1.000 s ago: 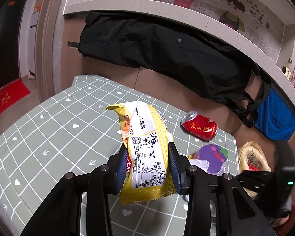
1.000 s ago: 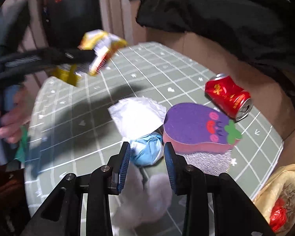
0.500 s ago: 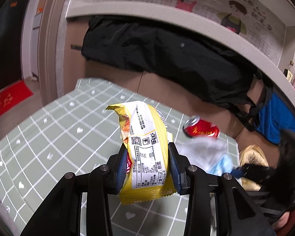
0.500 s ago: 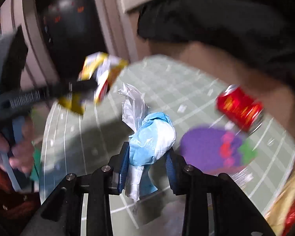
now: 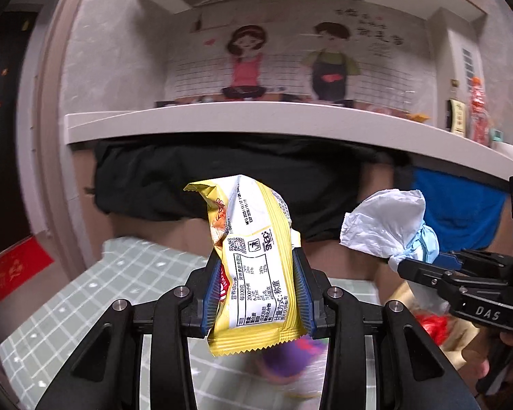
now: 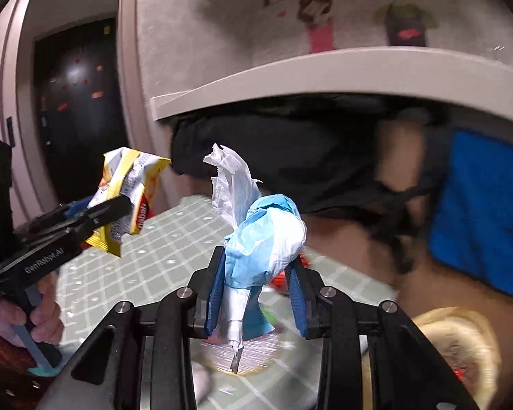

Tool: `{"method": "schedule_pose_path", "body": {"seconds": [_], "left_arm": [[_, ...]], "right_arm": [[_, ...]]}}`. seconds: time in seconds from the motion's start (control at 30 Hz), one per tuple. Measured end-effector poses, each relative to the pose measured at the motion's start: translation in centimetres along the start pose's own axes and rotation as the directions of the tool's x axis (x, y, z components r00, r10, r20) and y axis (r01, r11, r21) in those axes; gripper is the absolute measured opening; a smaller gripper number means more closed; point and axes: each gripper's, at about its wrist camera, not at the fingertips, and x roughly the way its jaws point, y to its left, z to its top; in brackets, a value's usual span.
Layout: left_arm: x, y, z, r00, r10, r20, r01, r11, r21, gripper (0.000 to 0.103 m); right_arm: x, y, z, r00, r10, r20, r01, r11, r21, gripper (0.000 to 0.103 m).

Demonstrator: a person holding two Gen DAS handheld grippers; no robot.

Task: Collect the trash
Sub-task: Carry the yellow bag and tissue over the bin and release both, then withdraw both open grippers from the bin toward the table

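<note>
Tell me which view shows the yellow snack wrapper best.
The left wrist view: the yellow snack wrapper fills the centre, its printed label sharp, between the left gripper jaws. The right wrist view shows it small and side-on.

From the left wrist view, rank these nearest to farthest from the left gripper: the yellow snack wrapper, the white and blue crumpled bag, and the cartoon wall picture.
1. Yellow snack wrapper, clamped between the left gripper fingers.
2. White and blue crumpled bag, to the right, in the air.
3. Cartoon wall picture, high up, behind the shelf.

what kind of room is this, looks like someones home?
Probably a home kitchen or dining corner: a pale counter with a cartoon couple sticker on the wall behind it, and a small table with a checked cloth.
</note>
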Motion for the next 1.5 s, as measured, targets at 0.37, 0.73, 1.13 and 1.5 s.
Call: {"method": "schedule_pose_path", "body": {"seconds": [0.37,0.73,1.13,1.5], "left_arm": [[1.8,-10.3,-0.3,0.984,-0.176,-0.029,0.177,0.982,0.059,0.039],[6.2,-17.9,-3.2,0.918,-0.346,-0.192,0.356,0.934,0.021,0.039],[10.1,-21.2,-6.1,0.863,-0.392,-0.319,0.404,0.914,-0.031,0.04],[14.3,-22.4,-7.2,0.756,-0.48,-0.444,0.504,0.861,-0.073,0.061]], "right_arm": [[-8.3,-8.8,-3.1,0.982,-0.177,0.061,0.168,0.978,0.127,0.032],[-11.3,-14.8,-6.3,0.962,-0.273,0.026,0.262,0.943,0.206,0.032],[-10.1,-19.1,-9.2,0.958,-0.282,-0.047,0.283,0.913,0.294,0.033],[-8.3,-22.1,-11.4,0.942,-0.305,-0.137,0.334,0.861,0.382,0.047]]}}
